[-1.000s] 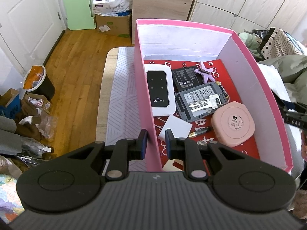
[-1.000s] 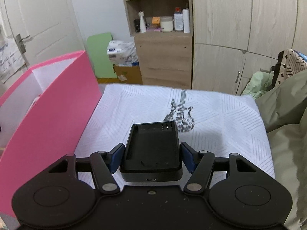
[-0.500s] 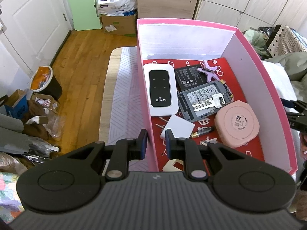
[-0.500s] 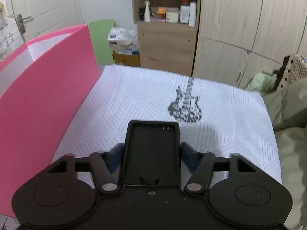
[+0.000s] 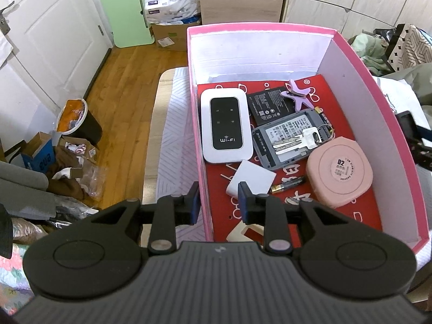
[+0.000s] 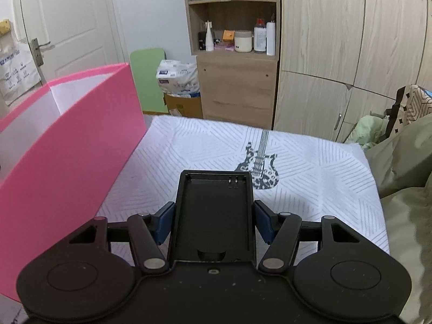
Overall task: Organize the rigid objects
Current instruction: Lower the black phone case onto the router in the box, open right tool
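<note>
left claw [image 5: 219,198]: my jaws opening, straddling the pink box [image 5: 201,162] wall
right claw [image 6: 213,222]: clamped on a black tray [image 6: 214,216], right of the box

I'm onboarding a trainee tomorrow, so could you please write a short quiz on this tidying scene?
1. True or false: the keys lie on the grey case in the pink box.
2. What does the right gripper hold? A) a router B) a black cradle C) a battery
3. Fill in: the left gripper, its fingers opening, straddles the box's ____ with nothing gripped.

Key: 1 true. 2 B, the black cradle. 3 wall.
</note>
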Action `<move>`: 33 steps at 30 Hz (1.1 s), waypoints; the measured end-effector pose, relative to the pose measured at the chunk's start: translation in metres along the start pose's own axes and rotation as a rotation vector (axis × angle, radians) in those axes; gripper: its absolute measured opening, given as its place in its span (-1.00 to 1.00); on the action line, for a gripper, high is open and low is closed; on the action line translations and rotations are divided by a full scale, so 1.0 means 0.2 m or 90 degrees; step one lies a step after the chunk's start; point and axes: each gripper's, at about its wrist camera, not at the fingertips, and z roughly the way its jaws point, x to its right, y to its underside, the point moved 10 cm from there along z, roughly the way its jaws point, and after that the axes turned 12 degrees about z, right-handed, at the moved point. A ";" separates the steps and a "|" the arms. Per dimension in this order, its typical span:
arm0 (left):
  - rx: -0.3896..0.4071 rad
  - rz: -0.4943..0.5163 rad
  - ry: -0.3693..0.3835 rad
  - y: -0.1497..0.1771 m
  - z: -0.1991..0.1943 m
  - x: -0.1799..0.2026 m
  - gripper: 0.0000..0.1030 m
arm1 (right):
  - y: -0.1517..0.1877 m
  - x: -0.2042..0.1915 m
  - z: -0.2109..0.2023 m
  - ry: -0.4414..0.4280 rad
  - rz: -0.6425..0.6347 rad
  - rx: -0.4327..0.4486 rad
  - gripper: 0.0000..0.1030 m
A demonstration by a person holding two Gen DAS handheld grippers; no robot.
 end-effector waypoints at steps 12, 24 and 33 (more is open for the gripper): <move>0.005 -0.011 -0.010 0.00 0.00 0.01 -0.50 | -0.23 -0.24 -0.33 -0.121 -0.019 0.095 0.30; 0.014 -0.017 -0.005 0.01 -0.02 0.00 -0.50 | -0.34 -0.90 -0.30 -0.264 -0.227 0.035 0.30; 0.013 -0.012 -0.005 0.01 -0.01 0.00 -0.47 | -0.20 -1.23 0.20 -0.243 -0.360 -0.161 0.30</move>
